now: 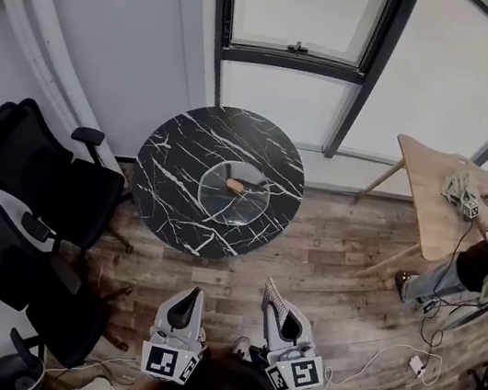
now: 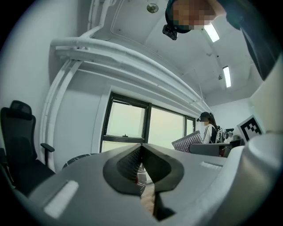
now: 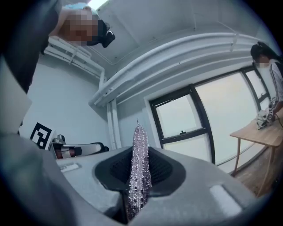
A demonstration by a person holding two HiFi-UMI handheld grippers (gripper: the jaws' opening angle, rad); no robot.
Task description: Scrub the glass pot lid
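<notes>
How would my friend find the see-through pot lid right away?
Below the big window stands a round black marble table with white veins, beside two black office chairs. Near its middle lies the clear round glass pot lid. It is the only thing on the table, with a brown knob in its middle.

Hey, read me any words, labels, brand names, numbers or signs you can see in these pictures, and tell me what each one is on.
No readable text in any view.
Left cube on the left gripper: black-and-white square patterns only, no letters or digits.
Right cube on the right gripper: the same, patterns only.
Black marble table, glass pot lid, silver scrubber: no label shows.
</notes>
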